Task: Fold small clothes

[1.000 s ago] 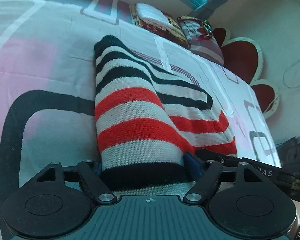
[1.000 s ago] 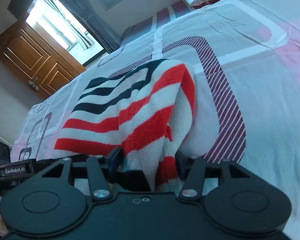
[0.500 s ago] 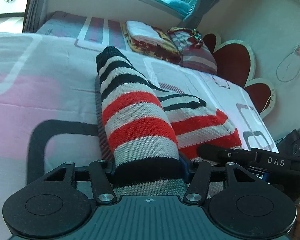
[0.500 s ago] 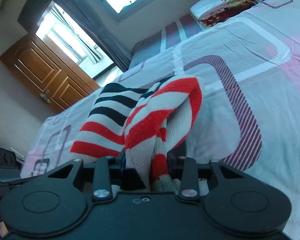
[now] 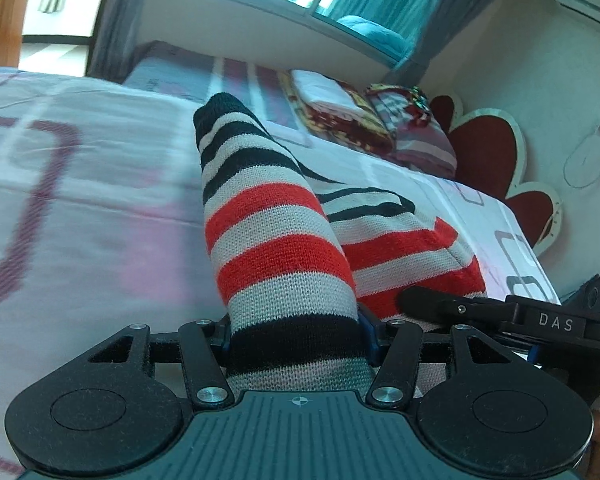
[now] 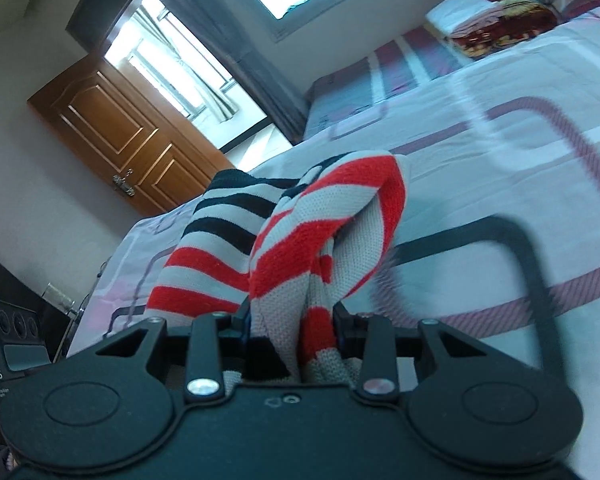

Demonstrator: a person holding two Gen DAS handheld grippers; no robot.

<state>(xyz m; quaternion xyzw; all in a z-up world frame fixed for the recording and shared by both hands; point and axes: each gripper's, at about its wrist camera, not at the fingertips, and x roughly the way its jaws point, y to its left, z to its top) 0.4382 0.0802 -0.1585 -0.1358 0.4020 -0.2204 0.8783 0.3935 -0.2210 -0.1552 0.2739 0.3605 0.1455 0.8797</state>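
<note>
Both my tongs grip one striped sweater [image 5: 276, 240]: left tongs [image 5: 296, 336] clamp its black band, right tongs [image 6: 290, 332] pinch a bunched red-and-white edge. It hangs lifted above the bed [image 5: 100, 208]. I should carry both corners forward level, then lay them evenly.

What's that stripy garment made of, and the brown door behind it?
The striped garment looks like knitted yarn, wool or acrylic, matte: rows of tiny loops show in its red, black and pale bands. Both the left gripper and right gripper pinch it. The door looks like varnished wood with raised panels, though a wood-look finish is possible.
</note>
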